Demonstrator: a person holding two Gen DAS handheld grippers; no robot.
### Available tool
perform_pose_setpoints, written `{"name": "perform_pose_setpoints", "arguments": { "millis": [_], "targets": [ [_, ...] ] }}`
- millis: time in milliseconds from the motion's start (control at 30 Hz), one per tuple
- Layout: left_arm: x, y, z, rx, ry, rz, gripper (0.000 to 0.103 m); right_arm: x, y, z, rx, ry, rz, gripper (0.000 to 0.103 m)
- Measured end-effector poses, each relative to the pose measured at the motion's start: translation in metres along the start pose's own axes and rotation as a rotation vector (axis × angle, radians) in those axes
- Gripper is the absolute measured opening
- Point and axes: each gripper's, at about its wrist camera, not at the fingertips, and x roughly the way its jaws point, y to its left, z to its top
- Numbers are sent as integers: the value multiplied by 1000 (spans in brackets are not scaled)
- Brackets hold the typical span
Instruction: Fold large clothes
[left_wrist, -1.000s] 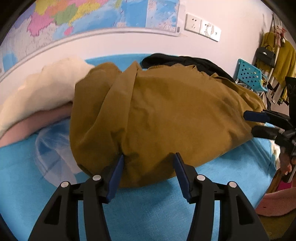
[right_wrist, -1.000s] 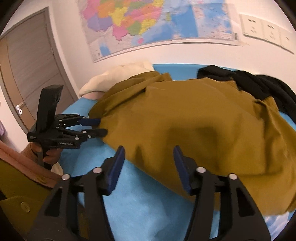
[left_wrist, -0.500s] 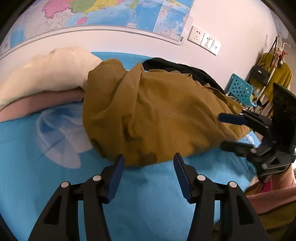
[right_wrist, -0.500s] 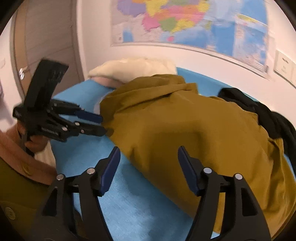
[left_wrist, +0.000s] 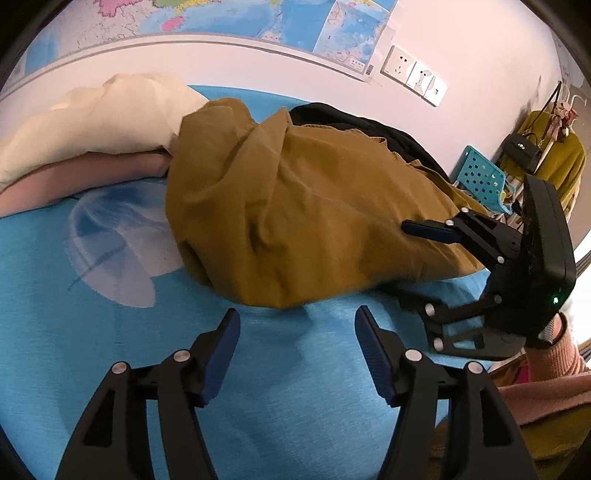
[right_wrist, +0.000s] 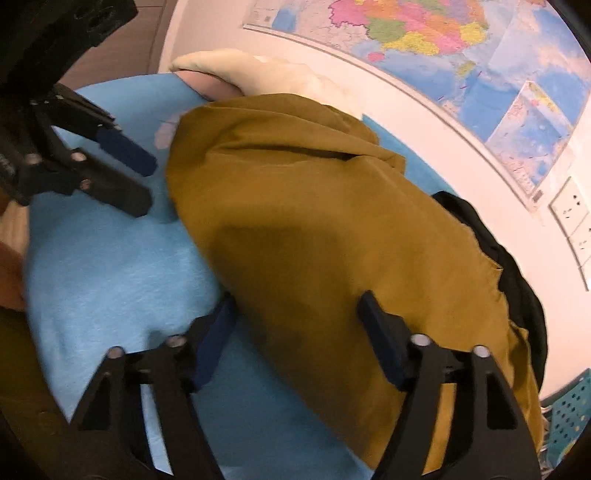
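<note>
Mustard cloth fills the middle of the left wrist view: the garment (left_wrist: 295, 206) lies bunched on the blue sheet (left_wrist: 258, 387), just ahead of the left gripper (left_wrist: 297, 338). That gripper's jaws stand spread wide with nothing between them, their tips just short of the garment's near hem and over bare sheet. To the gripper's right the right gripper (left_wrist: 410, 264) reaches in from the side, jaws apart, its upper finger lying over the garment's edge and its lower one low by the sheet under that edge. Ahead and left of the garment a cream pillow (left_wrist: 99, 118) rests on a pink one (left_wrist: 85, 177). A black garment (left_wrist: 369, 129) lies behind the mustard one, near the wall. A map (left_wrist: 258, 18) and sockets (left_wrist: 413, 74) hang on that wall, and a teal basket (left_wrist: 480, 181) stands far right.

From the right wrist view the garment (right_wrist: 314, 229) spreads ahead and to the right of the right gripper (right_wrist: 295, 306). Its jaws are wide open and straddle the garment's near edge: the right finger sits over the cloth, the left finger at the hem beside the sheet (right_wrist: 110, 277). Nothing is pinched. The left gripper (right_wrist: 147, 181) shows far left, jaws parted, its tips just beside the garment's left edge and apart from it. The pillow (right_wrist: 266, 74), the black garment (right_wrist: 495, 251) and the map (right_wrist: 443, 37) lie beyond.
</note>
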Motion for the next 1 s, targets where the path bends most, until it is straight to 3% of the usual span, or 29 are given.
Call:
{"name": "perform_pose_setpoints", "arguments": {
  "millis": [100, 167, 300, 533, 800, 933, 1000],
  "targets": [
    [6, 2, 2, -23, 16, -26, 64, -4, -15, 4, 61, -21, 53, 34],
    [10, 3, 4, -45, 22, -41, 65, -9, -24, 9, 101, -32, 102, 28],
    [20, 12, 15, -152, 17, -141, 71, -16, -45, 14, 214, -64, 165, 26],
    [38, 43, 34, -430, -40, -392, 72, -12, -46, 16, 244, -62, 175, 26],
    [54, 46, 53, -499, -66, -403, 72, -13, -49, 11, 300, -66, 216, 26],
    [72, 38, 78, -464, -21, -336, 71, -15, -51, 10, 339, -68, 241, 28],
    [79, 37, 83, -454, -10, -313, 60, -21, -54, 6, 391, -81, 290, 34]
  ]
}}
